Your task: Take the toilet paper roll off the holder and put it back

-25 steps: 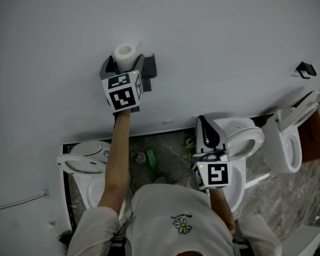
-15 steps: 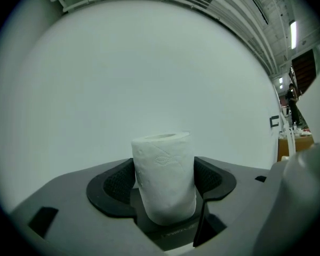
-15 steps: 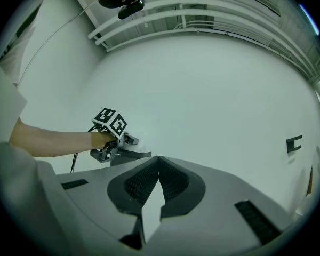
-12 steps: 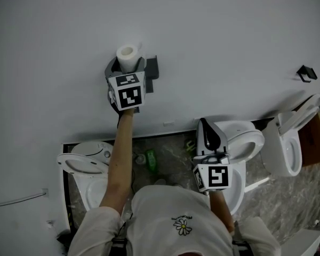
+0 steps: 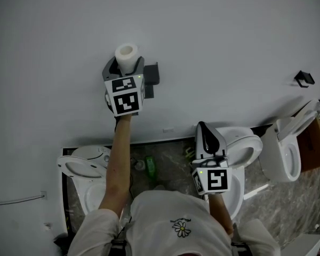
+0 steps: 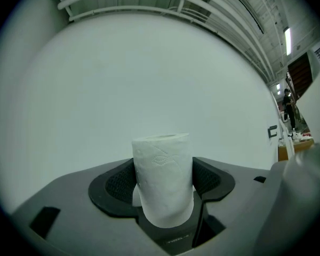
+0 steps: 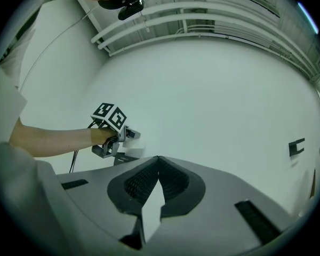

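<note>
A white toilet paper roll stands upright between the pads of my left gripper. The jaws have just been closing and now press on both its sides. I hold it level against the white wall, just left of the dark grey holder. My right gripper hangs lower and to the right, over a toilet, with its jaws shut together on nothing. In the right gripper view the left gripper shows at the wall.
Three white toilets stand along the wall: one at the left, one under my right gripper, one at the right. A second black holder sits far right. A green bottle lies on the marbled floor.
The left gripper's jaws have drawn in on the roll and the gripper has risen slightly along the wall. The right gripper has stayed put.
</note>
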The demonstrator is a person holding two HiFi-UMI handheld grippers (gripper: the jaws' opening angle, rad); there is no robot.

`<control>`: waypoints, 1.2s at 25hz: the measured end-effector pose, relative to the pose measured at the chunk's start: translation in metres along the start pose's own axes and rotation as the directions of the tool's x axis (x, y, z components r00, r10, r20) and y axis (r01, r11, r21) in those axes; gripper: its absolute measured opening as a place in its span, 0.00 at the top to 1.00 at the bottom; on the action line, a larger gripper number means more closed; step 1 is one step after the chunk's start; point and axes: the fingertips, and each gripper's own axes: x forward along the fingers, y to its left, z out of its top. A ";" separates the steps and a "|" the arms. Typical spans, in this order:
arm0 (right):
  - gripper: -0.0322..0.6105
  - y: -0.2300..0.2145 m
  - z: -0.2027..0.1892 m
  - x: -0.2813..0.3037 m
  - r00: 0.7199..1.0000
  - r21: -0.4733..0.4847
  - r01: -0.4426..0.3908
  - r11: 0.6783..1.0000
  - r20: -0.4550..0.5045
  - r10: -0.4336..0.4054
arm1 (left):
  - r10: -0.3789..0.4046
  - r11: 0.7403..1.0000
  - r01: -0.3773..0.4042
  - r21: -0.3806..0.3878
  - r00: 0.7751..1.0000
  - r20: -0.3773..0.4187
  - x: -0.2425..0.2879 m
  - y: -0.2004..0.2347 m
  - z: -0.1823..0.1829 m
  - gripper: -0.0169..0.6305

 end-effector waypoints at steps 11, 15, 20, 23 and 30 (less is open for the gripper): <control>0.94 0.007 0.039 0.004 0.993 -0.012 -0.030 0.999 0.112 0.031 | -0.039 0.999 0.030 0.040 0.967 0.252 -0.090 -0.003 0.095 0.48; 0.94 0.013 0.047 0.006 0.989 -0.009 -0.048 0.999 0.137 0.049 | -0.051 0.999 0.049 0.014 0.958 0.284 -0.133 -0.007 0.097 0.48; 0.93 0.023 0.050 0.005 0.986 -0.013 -0.080 0.997 0.146 0.081 | -0.065 0.992 0.099 -0.081 0.937 0.342 -0.180 -0.012 0.084 0.48; 0.94 0.028 0.051 0.004 0.984 -0.016 -0.096 0.995 0.148 0.097 | -0.063 0.991 0.100 -0.092 0.937 0.345 -0.198 -0.015 0.069 0.48; 0.94 0.038 0.045 0.000 0.984 0.008 -0.117 0.993 0.134 0.115 | -0.069 0.992 0.103 -0.078 0.930 0.360 -0.229 -0.036 0.034 0.48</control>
